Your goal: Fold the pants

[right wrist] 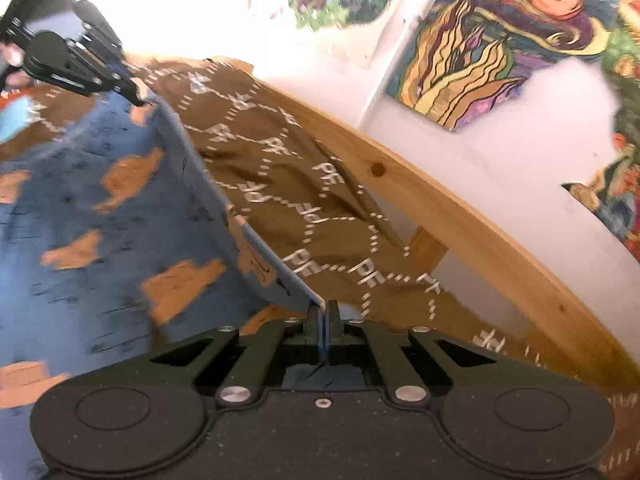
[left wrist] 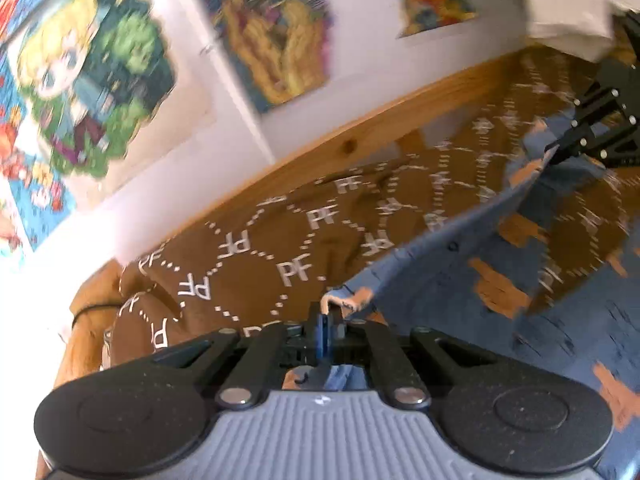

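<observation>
**Both grippers pinch the waistband edge**

The right gripper is clamped on the edge of the blue pants — denim with orange patches. That edge runs taut up to the left gripper, also closed on it. Beneath lies a brown bedspread printed with white letters, bordered by a wooden bed rail — posters hang on the white wall.

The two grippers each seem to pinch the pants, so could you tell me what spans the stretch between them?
The pants' taut upper edge runs from the right gripper to the left gripper, seen best in the right wrist view; the brown bedspread lies behind.
</observation>
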